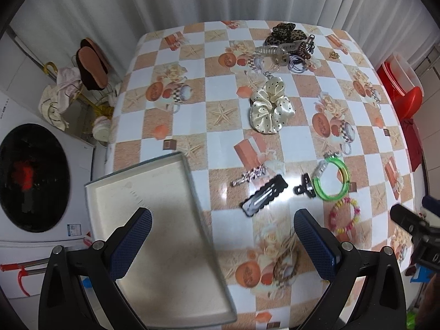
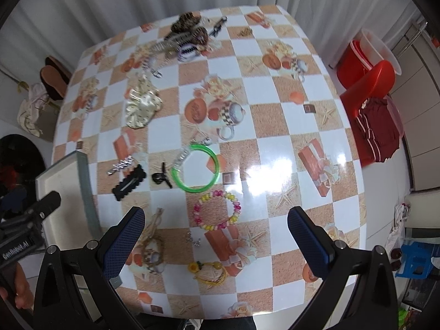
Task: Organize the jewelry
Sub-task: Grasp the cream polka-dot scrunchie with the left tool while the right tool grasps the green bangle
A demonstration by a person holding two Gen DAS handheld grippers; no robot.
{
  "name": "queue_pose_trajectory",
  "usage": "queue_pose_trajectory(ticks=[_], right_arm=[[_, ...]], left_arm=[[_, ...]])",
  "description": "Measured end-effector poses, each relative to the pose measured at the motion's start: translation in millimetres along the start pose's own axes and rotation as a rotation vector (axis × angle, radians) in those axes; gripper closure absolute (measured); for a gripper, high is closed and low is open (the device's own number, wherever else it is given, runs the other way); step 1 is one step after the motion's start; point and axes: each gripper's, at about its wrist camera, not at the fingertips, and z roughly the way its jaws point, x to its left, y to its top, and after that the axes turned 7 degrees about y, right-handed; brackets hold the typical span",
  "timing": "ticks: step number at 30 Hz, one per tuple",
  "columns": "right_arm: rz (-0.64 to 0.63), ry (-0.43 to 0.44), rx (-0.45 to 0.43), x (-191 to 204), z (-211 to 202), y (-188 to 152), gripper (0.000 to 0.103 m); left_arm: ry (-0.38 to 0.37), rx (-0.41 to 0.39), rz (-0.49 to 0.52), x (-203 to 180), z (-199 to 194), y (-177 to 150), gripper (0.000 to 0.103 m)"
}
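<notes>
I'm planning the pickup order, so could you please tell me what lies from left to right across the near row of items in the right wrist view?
Tray → black snap clip → small black claw clip → green bangle.

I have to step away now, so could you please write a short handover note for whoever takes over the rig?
Left gripper: open, holding nothing, above the near edge of the tray.
Right gripper: open, holding nothing, above the bead bracelet.
Tray: at the table's near left corner, nothing in it.
On the tablecloth, near side: black hair clip, silver clip, small black claw clip, green bangle, woven bracelet, yellow flower cord.
Mid-table: cream polka-dot scrunchie.
Far edge: pile of hair clips and ties.
Done: nothing sorted yet.
Left: everything, presumably into the tray.
</notes>
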Motion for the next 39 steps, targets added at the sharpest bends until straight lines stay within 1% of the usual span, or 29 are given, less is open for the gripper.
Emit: queue_pose_trajectory(ticks=[3, 8, 17, 19, 22, 24, 26, 28, 29, 30, 31, 32, 33, 35, 36, 38, 39], right_arm=[[0.007, 0.002, 0.024, -9.6, 23.8, 6.4, 0.0], [0.013, 0.005, 0.058, -20.3, 58.3, 17.7, 0.0], [0.016, 0.01, 0.099, -31.4, 112.8, 34.5, 0.001], [0.01, 0.011, 0.105, -32.4, 122.4, 36.2, 0.005], [-0.003, 0.013, 0.11, -32.3, 134.4, 38.1, 0.008], [-0.014, 0.017, 0.109, -30.4, 141.5, 39.1, 0.008], [-0.029, 0.017, 0.106, -27.7, 147.0, 39.0, 0.009], [-0.049, 0.011, 0.106, -24.0, 152.8, 38.2, 0.02], [-0.057, 0.007, 0.111, -22.3, 156.1, 37.5, 0.022], [-0.07, -0.009, 0.104, -20.2, 157.8, 36.5, 0.023], [-0.085, -0.017, 0.097, -19.7, 158.4, 35.9, 0.024], [-0.098, -0.025, 0.093, -17.8, 159.5, 34.8, 0.024], [-0.107, -0.029, 0.09, -14.6, 159.4, 33.2, 0.026], [-0.12, -0.03, 0.083, -12.4, 160.6, 31.8, 0.029], [-0.129, -0.03, 0.081, -11.1, 160.9, 31.2, 0.031], [-0.144, -0.029, 0.075, -8.2, 161.0, 29.9, 0.039], [-0.152, -0.028, 0.071, -4.6, 160.3, 28.2, 0.045]], left_arm=[[-0.008, 0.01, -0.005, -10.5, 17.1, 16.9, 0.0], [-0.054, 0.006, -0.014, -28.3, 45.2, 48.4, 0.0], [-0.069, 0.008, -0.023, -71.2, 99.6, 101.6, 0.0], [-0.072, 0.009, -0.022, -79.5, 108.8, 110.0, 0.0], [-0.065, 0.003, -0.014, -91.2, 122.2, 120.6, 0.0], [-0.047, 0.009, -0.013, -95.2, 131.7, 125.2, 0.0], [-0.046, 0.012, -0.018, -98.1, 140.6, 128.9, 0.0], [-0.037, 0.014, -0.017, -101.0, 148.0, 131.3, 0.0], [-0.034, 0.016, -0.015, -102.3, 152.0, 132.3, 0.0], [-0.029, 0.017, -0.013, -103.6, 155.1, 133.5, 0.002], [-0.02, 0.024, -0.007, -105.2, 158.4, 133.9, 0.01], [-0.023, 0.035, -0.001, -106.9, 162.2, 134.4, 0.012], [-0.024, 0.027, -0.005, -107.6, 162.0, 134.4, 0.012], [-0.029, 0.014, 0.005, -110.2, 160.8, 134.5, 0.019], [-0.035, 0.005, 0.014, -112.3, 159.7, 133.4, 0.022], [-0.042, -0.013, 0.033, -117.1, 156.3, 131.7, 0.037], [-0.045, -0.018, 0.04, -119.2, 154.8, 131.0, 0.042]])
